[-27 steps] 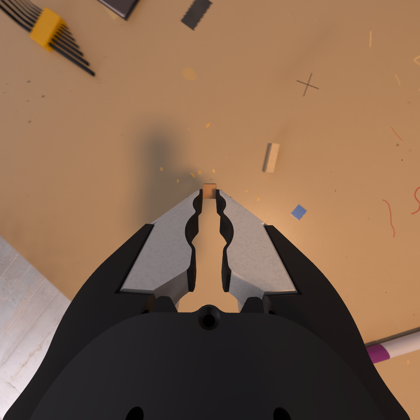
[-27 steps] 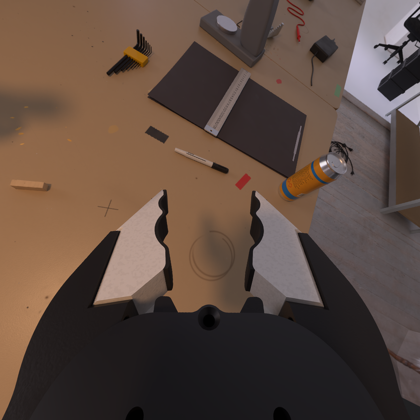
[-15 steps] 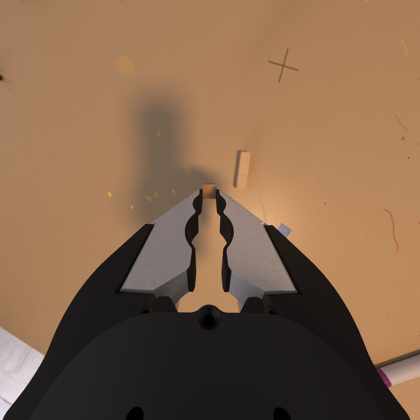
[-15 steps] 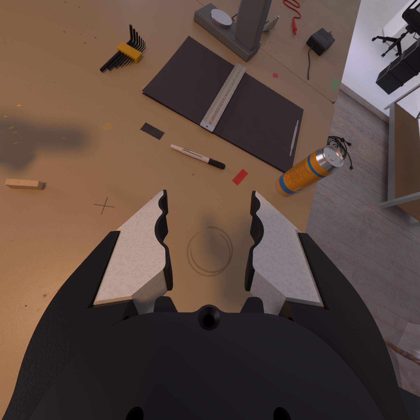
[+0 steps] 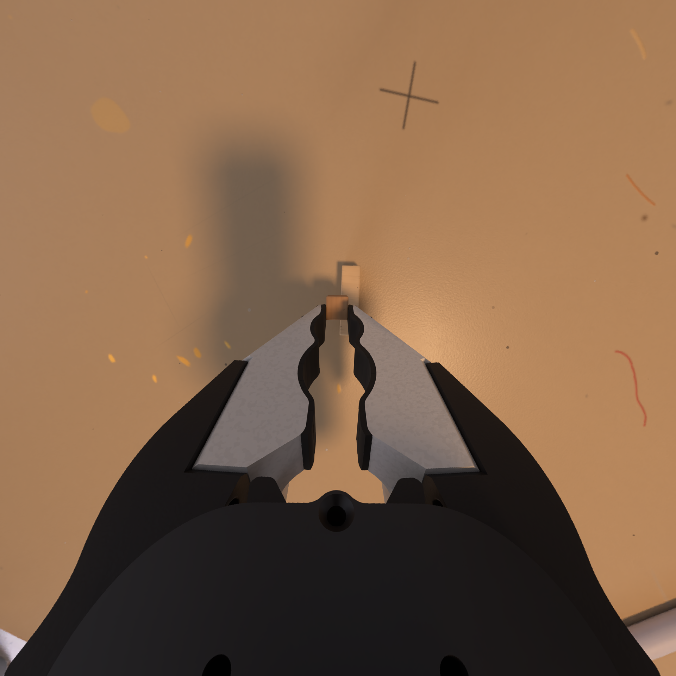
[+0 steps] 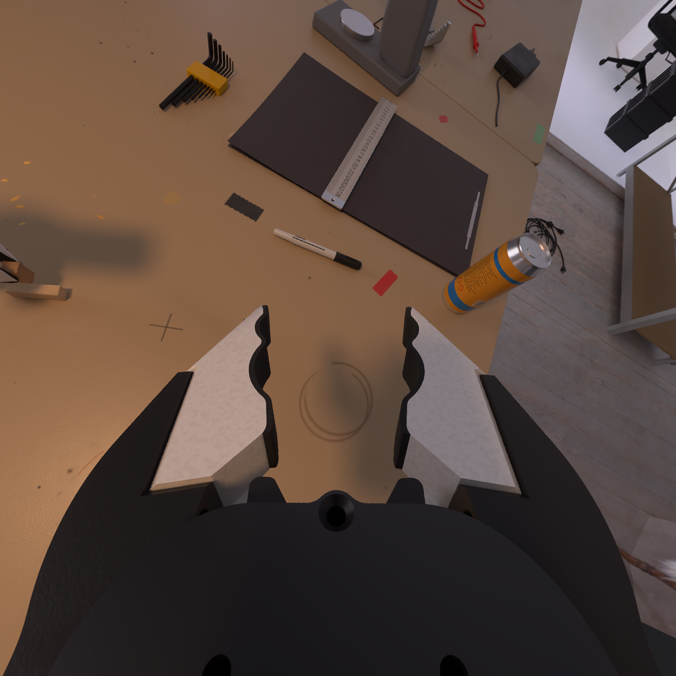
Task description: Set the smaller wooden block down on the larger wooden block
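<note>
My left gripper (image 5: 336,309) is shut on the smaller wooden block (image 5: 336,307), a tan cube held at the fingertips. The larger wooden block (image 5: 350,280), pale and long, lies on the brown table right under and just beyond the cube. In the right wrist view the larger block (image 6: 40,291) lies at the far left, and the smaller block (image 6: 22,272) hangs just above its left end, with a gap, in the left gripper's fingertips (image 6: 5,269). My right gripper (image 6: 336,311) is open and empty above the table, well right of the blocks.
A pencilled cross (image 5: 409,96) marks the table beyond the blocks. The right wrist view has a black marker (image 6: 317,248), a dark mat (image 6: 292,128) with a steel ruler (image 6: 360,153), hex keys (image 6: 201,78), a can (image 6: 497,272) at the table edge and a red tag (image 6: 385,282).
My left gripper has carried the smaller block right and forward until it is over the larger block. It now shows at the left edge of the right wrist view. The right gripper stayed open, barely shifting.
</note>
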